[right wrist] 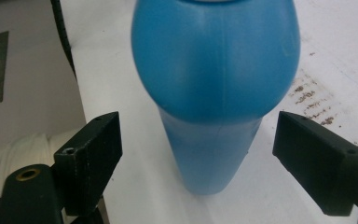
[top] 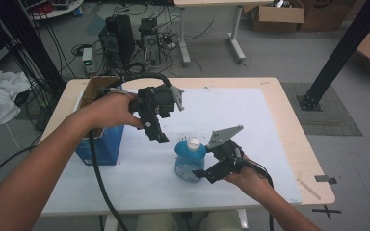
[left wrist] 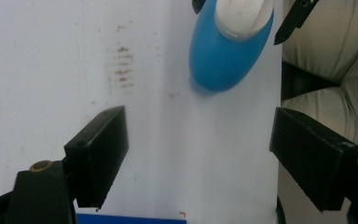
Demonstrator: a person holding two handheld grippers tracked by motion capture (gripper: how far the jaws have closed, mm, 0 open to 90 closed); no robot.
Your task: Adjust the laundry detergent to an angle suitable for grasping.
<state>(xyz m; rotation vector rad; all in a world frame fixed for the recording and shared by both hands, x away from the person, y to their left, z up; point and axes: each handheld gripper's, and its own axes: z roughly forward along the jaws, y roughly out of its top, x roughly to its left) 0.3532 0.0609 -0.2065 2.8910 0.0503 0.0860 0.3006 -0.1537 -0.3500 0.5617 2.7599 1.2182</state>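
Observation:
A blue bottle (top: 190, 162) with a white cap (top: 193, 143) stands upright on the white mat (top: 250, 120). My right gripper (top: 203, 174) is low at the bottle's right side, open. In the right gripper view the bottle (right wrist: 214, 93) stands close ahead, flanked by the two wide-apart jaws of the right gripper (right wrist: 198, 154), and neither touches it. My left gripper (top: 159, 129) hangs above the mat to the bottle's upper left, open and holding nothing. From the left gripper (left wrist: 198, 140) the bottle (left wrist: 230, 46) is seen farther ahead, cap toward the camera.
A blue box (top: 99, 142) with an open cardboard top stands at the table's left edge, under the left forearm. The wooden table rim (top: 289, 110) borders the mat. A small stick (top: 308, 187) lies near the right front corner. Smudges mark the mat (left wrist: 121, 65).

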